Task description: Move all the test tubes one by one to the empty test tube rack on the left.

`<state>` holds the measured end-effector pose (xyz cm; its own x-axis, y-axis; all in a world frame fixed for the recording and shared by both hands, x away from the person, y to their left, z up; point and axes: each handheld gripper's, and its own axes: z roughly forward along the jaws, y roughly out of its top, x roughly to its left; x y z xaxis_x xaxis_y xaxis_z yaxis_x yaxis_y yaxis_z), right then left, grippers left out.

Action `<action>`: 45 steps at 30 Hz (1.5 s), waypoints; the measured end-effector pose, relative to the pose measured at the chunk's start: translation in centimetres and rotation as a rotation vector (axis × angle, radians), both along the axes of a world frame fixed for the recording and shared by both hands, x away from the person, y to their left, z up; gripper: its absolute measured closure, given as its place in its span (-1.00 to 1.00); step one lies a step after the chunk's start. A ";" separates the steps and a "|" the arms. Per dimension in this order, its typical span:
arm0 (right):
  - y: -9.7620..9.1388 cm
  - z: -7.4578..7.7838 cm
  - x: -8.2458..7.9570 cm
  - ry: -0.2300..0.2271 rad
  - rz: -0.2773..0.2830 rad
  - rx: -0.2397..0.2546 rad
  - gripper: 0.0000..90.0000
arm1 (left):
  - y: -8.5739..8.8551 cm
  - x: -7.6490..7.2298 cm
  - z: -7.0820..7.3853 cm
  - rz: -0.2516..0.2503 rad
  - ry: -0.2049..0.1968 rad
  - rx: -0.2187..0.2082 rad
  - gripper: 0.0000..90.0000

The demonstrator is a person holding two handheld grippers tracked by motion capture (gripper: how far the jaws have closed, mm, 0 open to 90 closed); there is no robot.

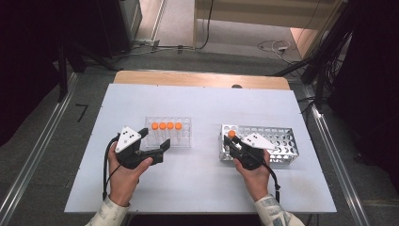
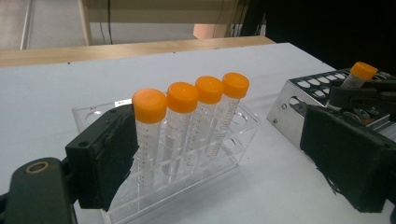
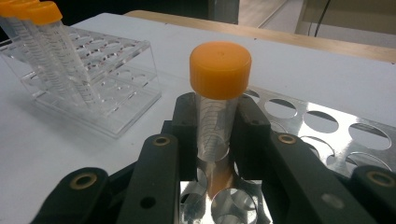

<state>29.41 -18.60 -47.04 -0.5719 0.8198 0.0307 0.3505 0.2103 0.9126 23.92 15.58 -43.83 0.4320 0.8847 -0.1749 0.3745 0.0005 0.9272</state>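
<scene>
tongs (image 1: 162, 149): black, grey triangular top plates | cables: black | sleeves (image 1: 109, 213): light, patterned

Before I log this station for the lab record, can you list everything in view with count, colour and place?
Tubes in clear rack: four, clear with orange caps, upright in one row.
Tube in metal rack: one, clear with orange cap, upright in a corner hole.
Clear rack: one, transparent plastic, left of table centre.
Metal rack: one, silver with round holes, right of table centre.
Table: one, white top with wooden far edge.
Cables: several, on the floor beyond the table.
Left hand-held gripper: one, black, jaws open beside the clear rack.
Right hand-held gripper: one, black, shut on the tube in the metal rack.
</scene>
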 end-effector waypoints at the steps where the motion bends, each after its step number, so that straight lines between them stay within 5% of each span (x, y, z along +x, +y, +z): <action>1: 0.0 0.1 0.0 -0.001 0.000 0.004 0.58 | 0.0 0.0 0.0 0.000 -0.001 0.000 -0.76; 27: -1.3 5.5 -1.9 -0.076 0.038 0.090 0.59 | -0.2 -0.1 0.0 -0.008 -0.001 0.004 -0.76; 45: 1.3 5.0 -3.2 -0.052 0.139 0.054 0.59 | -0.4 -0.2 0.1 -0.015 -0.002 0.001 -0.76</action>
<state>26.21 -17.26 -42.00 -0.6820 0.7302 0.0403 0.2734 0.2034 0.9401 23.71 15.22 -43.76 0.4458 0.8783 -0.1729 0.3723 -0.0062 0.9281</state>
